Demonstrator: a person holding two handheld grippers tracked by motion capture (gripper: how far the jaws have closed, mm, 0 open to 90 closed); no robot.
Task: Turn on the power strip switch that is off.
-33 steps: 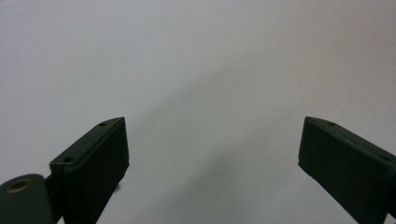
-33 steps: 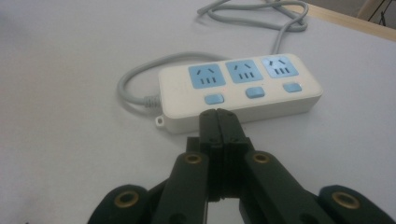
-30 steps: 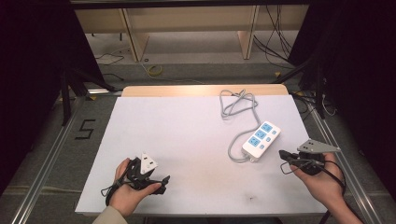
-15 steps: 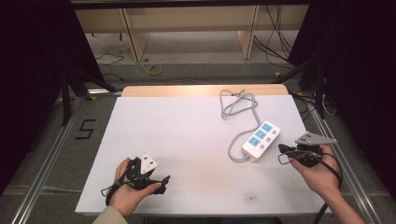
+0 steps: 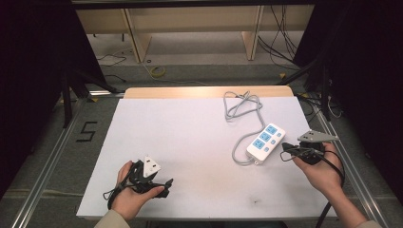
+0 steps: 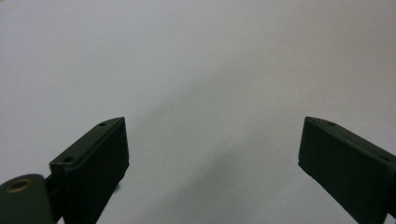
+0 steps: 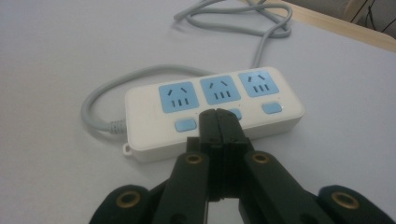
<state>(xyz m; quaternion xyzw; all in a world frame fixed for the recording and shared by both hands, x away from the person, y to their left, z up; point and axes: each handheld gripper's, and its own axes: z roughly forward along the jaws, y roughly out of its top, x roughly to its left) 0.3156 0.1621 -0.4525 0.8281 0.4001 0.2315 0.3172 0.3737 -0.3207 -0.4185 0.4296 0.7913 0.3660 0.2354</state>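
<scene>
A white power strip [image 5: 266, 142] with three blue sockets lies at the right of the white table [image 5: 190, 137]. Its grey cable [image 5: 242, 107] curls away toward the back edge. My right gripper [image 5: 286, 148] is shut with nothing in it, its tips just right of the strip's near long side. In the right gripper view the closed jaws [image 7: 217, 114] point at the middle of the strip [image 7: 210, 88], over its row of blue switches. My left gripper [image 5: 166, 187] rests at the front left, open. In the left gripper view its jaws [image 6: 212, 140] stand wide apart over bare table.
A wooden strip [image 5: 204, 91] borders the table's far edge. Metal rails run along the floor on both sides, and a "5" mark [image 5: 87, 131] lies on the floor at the left. Dark curtains flank the table.
My right gripper has crept a little forward and left, closer to the power strip. The left hand has stayed put.
</scene>
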